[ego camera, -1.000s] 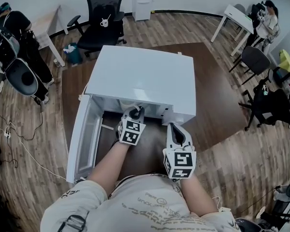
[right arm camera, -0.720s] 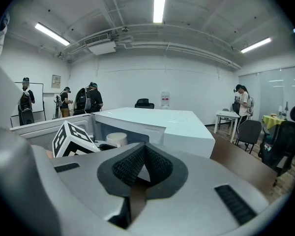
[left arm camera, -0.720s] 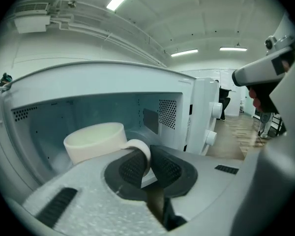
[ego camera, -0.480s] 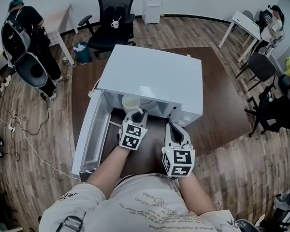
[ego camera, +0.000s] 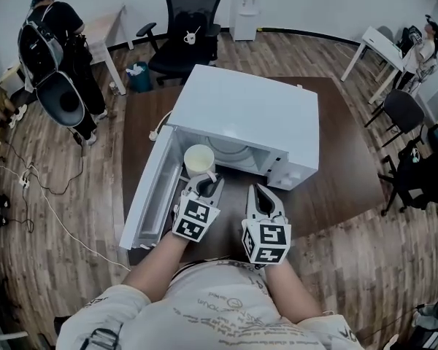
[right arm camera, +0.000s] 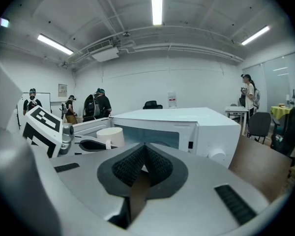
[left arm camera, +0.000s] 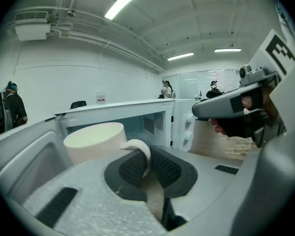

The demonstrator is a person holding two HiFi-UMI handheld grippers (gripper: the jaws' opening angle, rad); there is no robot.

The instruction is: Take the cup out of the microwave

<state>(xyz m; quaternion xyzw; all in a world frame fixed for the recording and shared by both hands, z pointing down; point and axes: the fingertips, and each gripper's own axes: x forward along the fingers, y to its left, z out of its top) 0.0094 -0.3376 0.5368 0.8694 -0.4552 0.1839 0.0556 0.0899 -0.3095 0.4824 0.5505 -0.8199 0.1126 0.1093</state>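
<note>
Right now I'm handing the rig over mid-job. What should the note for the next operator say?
Left claw: shut on the handle of the cup, which is upright.
Right claw: shut, empty, beside the left one in front of the microwave.
Cup: at the mouth of the microwave; the door is swung out to the left.
Done: door open, cup gripped.
Left: bring the cup fully clear, probably onto the brown table.

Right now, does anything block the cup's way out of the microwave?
Nothing visible does. The left gripper grips the cup by its handle, the door stands open at the left, the right gripper is aside.
</note>
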